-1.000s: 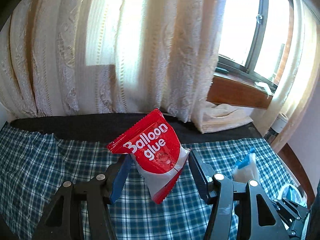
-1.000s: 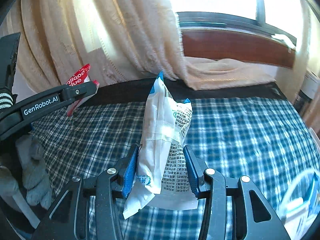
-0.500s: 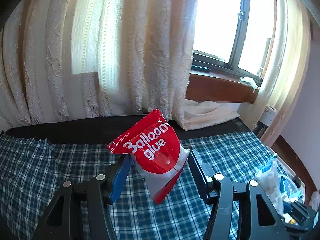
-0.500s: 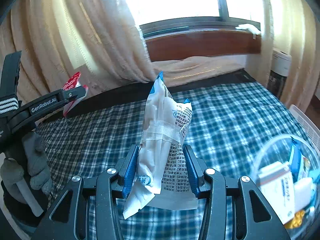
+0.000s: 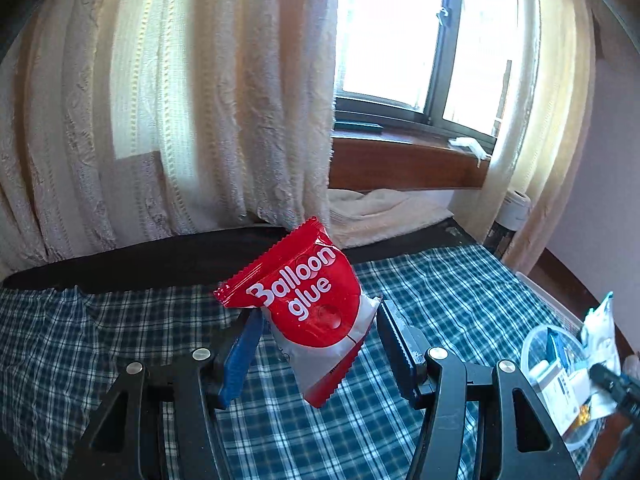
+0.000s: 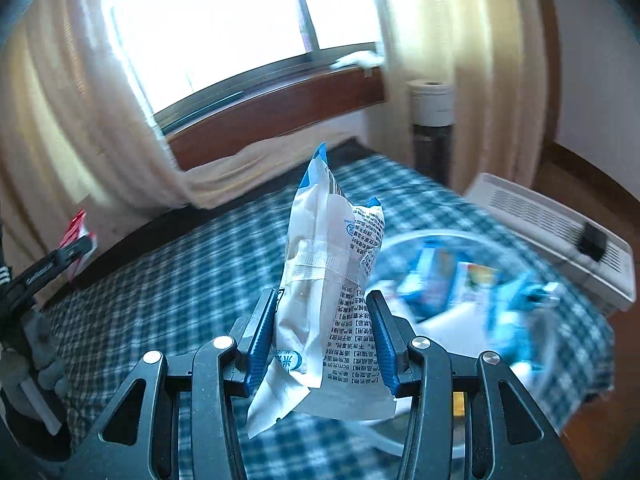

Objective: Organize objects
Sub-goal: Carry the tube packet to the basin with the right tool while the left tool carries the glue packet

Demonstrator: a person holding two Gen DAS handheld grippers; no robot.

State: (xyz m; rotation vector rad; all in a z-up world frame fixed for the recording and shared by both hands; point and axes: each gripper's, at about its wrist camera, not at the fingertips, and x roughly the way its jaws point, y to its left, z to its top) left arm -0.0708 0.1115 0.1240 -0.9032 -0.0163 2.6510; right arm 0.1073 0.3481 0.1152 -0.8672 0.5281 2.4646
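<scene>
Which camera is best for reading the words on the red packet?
The left wrist view: the red packet faces that camera, held in the left claw, and "Balloon glue" reads clearly. The right wrist view shows only its red edge at far left.

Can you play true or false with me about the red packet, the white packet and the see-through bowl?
1. The left tongs hold a red packet that says "Balloon glue". True.
2. The right tongs are empty. False: they are shut on a white packet with blue corners.
3. The red packet is lying flat on the checked cloth. False: it is held up in the air above the cloth.
4. The clear bowl already has things in it. True: blue and white items show inside, though blurred.
5. The cloth is plain red. False: it is blue and white checked.
</scene>
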